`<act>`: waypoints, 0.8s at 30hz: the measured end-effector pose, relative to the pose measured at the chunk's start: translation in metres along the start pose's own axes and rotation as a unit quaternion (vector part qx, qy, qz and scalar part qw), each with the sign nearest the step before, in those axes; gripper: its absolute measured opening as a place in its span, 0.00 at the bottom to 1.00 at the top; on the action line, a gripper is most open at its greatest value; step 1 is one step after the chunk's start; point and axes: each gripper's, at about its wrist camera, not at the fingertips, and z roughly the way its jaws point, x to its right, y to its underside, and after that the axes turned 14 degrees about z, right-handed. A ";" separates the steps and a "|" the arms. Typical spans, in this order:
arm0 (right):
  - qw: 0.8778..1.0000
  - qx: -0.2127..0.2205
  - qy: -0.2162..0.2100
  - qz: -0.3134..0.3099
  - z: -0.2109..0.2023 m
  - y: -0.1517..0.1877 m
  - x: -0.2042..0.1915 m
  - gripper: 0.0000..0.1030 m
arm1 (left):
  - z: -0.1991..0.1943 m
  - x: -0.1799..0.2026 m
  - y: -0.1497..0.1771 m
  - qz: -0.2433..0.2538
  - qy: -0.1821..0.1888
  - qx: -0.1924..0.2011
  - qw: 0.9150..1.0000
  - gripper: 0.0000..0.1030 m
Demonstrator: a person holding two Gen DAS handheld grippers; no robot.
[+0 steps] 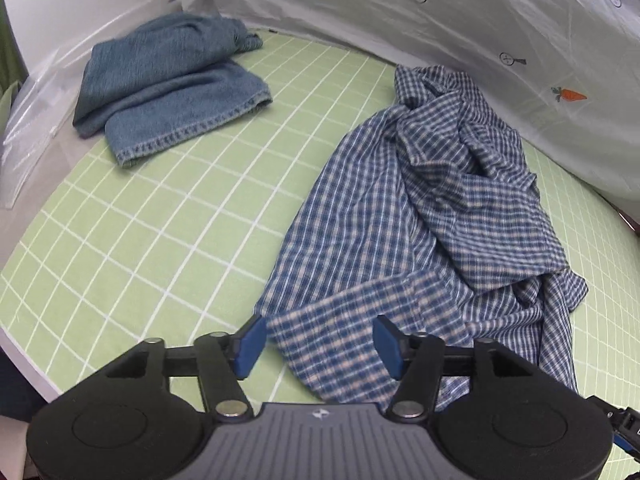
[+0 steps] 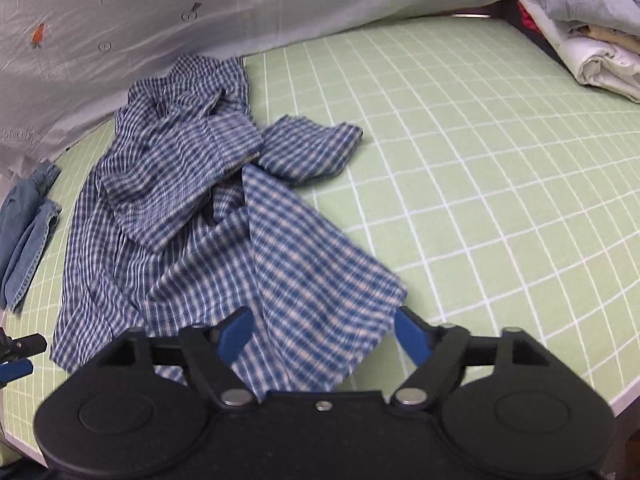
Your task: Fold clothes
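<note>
While the plaid shirt (image 1: 420, 208) lies crumpled rather than squared, the scene is set out below, every place being given from that shirt.

Plaid shirt: spread loosely on the green checked sheet (image 1: 160, 240), its upper part bunched into ridges near the white printed cloth (image 1: 400, 12) at the back, one sleeve thrown out sideways; no tidy fold is shown.

Denim piece (image 1: 168, 84): seen well apart from the shirt, on its far left side, doubled over into a compact bundle with a stitched hem showing; it is judged folded, though roughly.

Pale stack (image 2: 584, 28): seen well apart from the shirt, at the far right corner of the sheet; light garments are piled there, and whether they are folded work or waiting work cannot be told.

Left gripper (image 1: 318, 344): held wide at the shirt's near left hem, cloth lying between the blue pads (image 1: 250, 346) but not pinched.

Right gripper (image 2: 324, 338): likewise held wide at the shirt's near right edge, the fabric draped between its fingers and not clamped.

Done, as judged: the denim piece lies folded.

Left, as judged: the shirt remains to be flattened and folded; both near hem corners are placed for a pinch, and such thin cloth can be expected to slip or bunch.
</note>
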 end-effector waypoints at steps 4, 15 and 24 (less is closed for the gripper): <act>1.000 0.020 -0.003 -0.010 0.006 -0.017 -0.006 1.00 | 0.006 0.016 -0.017 0.019 0.000 0.005 1.000 0.81; 1.000 0.017 0.014 0.003 0.053 -0.072 -0.014 1.00 | 0.053 0.052 -0.072 0.046 0.026 -0.003 0.999 0.83; 0.998 -0.018 0.056 0.007 0.102 -0.098 -0.020 1.00 | 0.119 0.072 -0.110 0.029 0.091 -0.032 0.995 0.62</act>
